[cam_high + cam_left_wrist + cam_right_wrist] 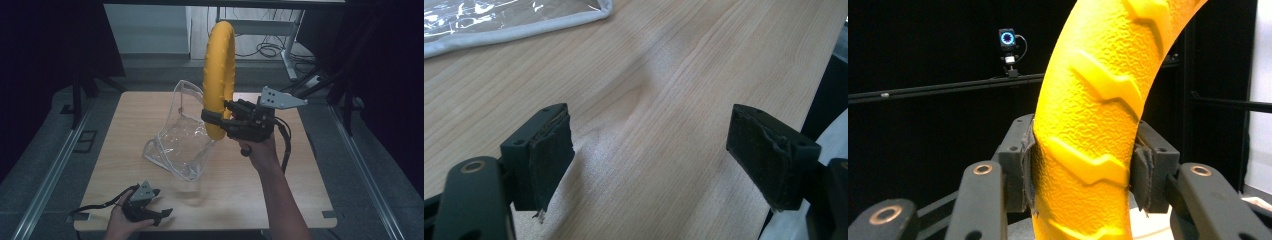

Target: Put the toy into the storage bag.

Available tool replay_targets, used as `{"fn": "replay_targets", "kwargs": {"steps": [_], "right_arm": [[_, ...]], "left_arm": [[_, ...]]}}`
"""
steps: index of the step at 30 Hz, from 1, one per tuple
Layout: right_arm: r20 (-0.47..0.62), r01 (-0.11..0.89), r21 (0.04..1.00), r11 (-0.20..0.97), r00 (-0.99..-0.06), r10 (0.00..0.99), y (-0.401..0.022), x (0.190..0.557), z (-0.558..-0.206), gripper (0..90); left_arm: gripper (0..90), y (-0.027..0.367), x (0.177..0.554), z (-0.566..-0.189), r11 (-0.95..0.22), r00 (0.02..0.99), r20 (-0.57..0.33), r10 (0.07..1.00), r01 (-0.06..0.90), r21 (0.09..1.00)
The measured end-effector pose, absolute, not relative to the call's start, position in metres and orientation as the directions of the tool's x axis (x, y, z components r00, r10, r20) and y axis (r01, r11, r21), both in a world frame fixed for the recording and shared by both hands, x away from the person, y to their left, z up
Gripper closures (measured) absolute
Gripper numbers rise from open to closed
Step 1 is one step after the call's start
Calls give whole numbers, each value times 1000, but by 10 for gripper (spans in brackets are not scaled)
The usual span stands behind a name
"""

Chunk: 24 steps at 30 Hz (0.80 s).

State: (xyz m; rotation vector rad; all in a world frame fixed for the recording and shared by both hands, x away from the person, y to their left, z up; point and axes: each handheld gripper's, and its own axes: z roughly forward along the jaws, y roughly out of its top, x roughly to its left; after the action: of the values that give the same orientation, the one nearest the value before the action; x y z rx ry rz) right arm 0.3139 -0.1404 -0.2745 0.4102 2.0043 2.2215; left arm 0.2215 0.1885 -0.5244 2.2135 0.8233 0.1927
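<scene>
Desk point(260, 200) carries the clear plastic bag point(182, 140), mouth slumped; I hold the yellow ring point(219, 75) upright above its right edge, my right gripper point(220, 116) clenched across the ring's lower rim. My left gripper point(161, 216) rests near the front edge, fingers point(549, 155) spread on nothing. Best plan, I judge: left lifts the bag's mouth open first, then lower the ring edge-on, grip firm.

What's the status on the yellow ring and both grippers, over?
Right gripper clamped on yellow ring, held upright above clear bag. Left gripper open, empty, low over table. Nothing in the way.
</scene>
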Motion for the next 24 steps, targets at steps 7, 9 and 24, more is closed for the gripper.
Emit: {"fn": "replay_targets", "kwargs": {"steps": [7, 9, 24], "right_arm": [[119, 93, 989, -117, -964, 239, -129, 314, -271, 514], [120, 95, 989, -117, -965, 234, -126, 315, -271, 514], [133, 114, 988, -108, -972, 195, -104, 320, -271, 513]], "left_arm": [[186, 188, 221, -525, -511, 783, -111, 612, 499, 700], [186, 189, 221, -525, -513, 784, -109, 611, 498, 699], [186, 189, 221, -524, -514, 785, -109, 610, 496, 699]]}}
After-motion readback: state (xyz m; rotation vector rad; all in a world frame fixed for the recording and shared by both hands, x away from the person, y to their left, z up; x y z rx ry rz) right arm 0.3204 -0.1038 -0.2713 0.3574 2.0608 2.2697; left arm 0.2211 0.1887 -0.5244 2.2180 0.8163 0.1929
